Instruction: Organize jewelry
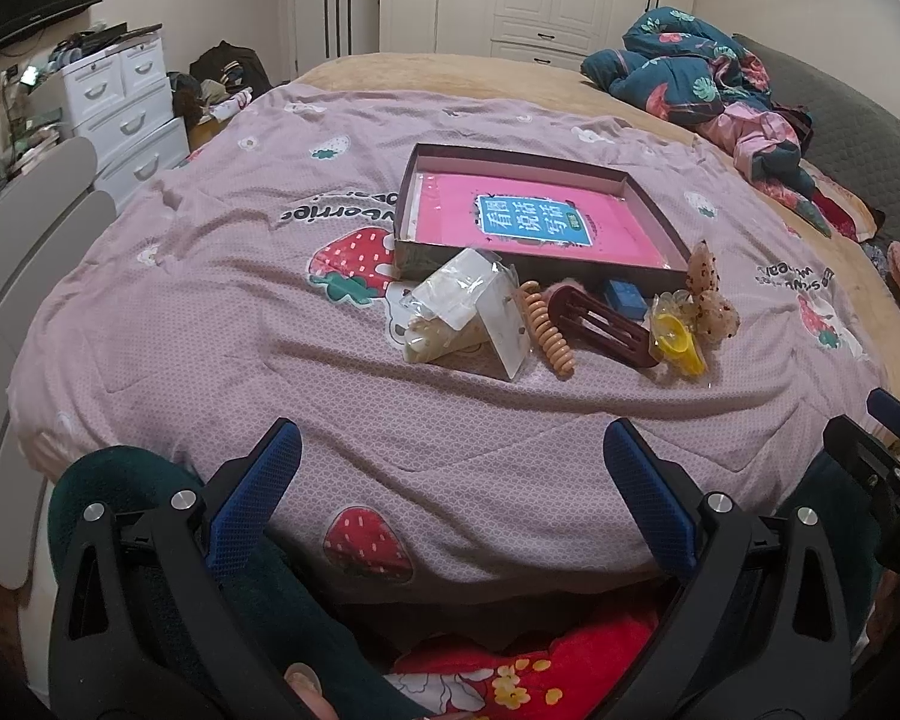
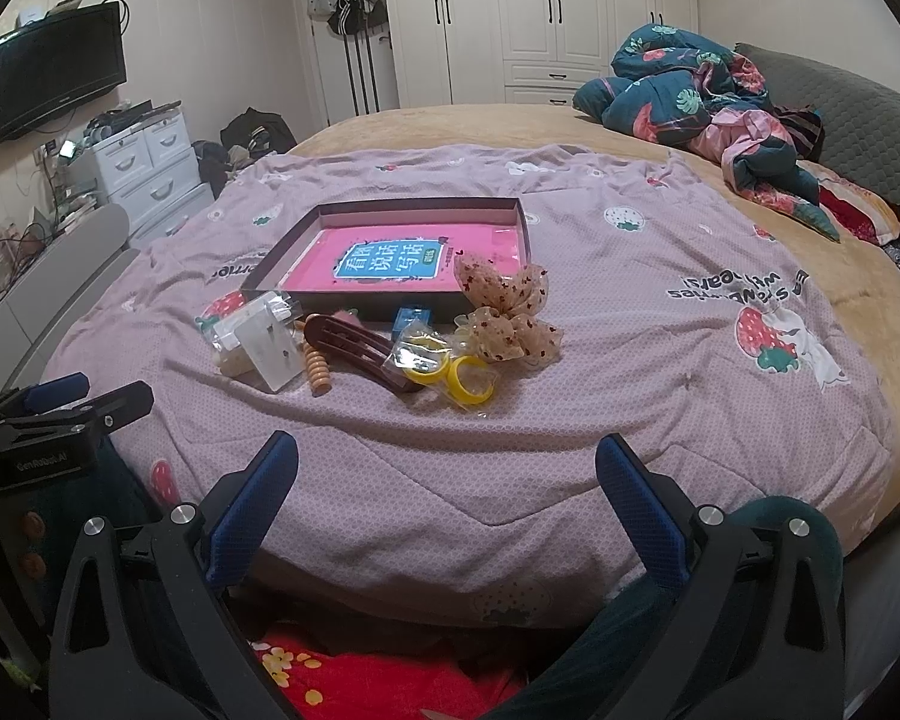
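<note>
A shallow dark box (image 1: 654, 204) (image 2: 525, 222) with a pink book inside lies on the pink strawberry quilt. In front of it lies a pile of accessories: clear packets with white cards (image 1: 468, 312) (image 2: 258, 342), a beige spiral hair tie (image 1: 549, 330) (image 2: 317, 372), a maroon hair clip (image 1: 606, 321) (image 2: 360, 348), a small blue box (image 1: 627, 297) (image 2: 411, 319), yellow rings in plastic (image 1: 681, 345) (image 2: 450, 372) and a dotted bow scrunchie (image 1: 711, 294) (image 2: 507, 315). My left gripper (image 1: 453, 450) and right gripper (image 2: 447, 456) are both open and empty, near the bed's front edge, short of the pile.
A crumpled teal floral duvet (image 1: 696, 72) (image 2: 696, 90) lies at the far right of the bed. White drawers (image 1: 126, 114) (image 2: 150, 162) and a wall TV (image 2: 54, 72) stand at the left. White wardrobes (image 2: 540, 18) line the back wall.
</note>
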{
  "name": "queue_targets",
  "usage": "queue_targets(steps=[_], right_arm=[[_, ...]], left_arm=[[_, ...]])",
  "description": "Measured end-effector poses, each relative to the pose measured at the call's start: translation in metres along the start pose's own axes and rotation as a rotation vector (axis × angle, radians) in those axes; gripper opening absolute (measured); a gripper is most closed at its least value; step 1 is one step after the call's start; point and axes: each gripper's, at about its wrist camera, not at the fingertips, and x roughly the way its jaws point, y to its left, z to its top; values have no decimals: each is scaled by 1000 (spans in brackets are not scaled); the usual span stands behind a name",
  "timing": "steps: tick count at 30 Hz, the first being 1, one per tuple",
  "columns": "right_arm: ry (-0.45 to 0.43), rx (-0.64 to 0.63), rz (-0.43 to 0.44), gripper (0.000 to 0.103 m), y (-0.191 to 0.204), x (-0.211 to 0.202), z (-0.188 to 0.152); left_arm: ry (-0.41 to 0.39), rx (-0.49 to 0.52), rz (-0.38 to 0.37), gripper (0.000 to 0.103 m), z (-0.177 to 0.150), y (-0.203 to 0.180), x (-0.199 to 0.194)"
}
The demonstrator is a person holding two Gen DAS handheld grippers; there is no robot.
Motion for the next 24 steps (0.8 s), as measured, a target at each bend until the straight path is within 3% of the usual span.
queue_targets(steps=[14, 24], right_arm=[[8, 10, 7, 99, -4, 5, 3], [17, 28, 6, 99, -19, 16, 9]], left_arm=[[24, 57, -17, 95, 2, -13, 16], [39, 25, -7, 95, 16, 7, 34]])
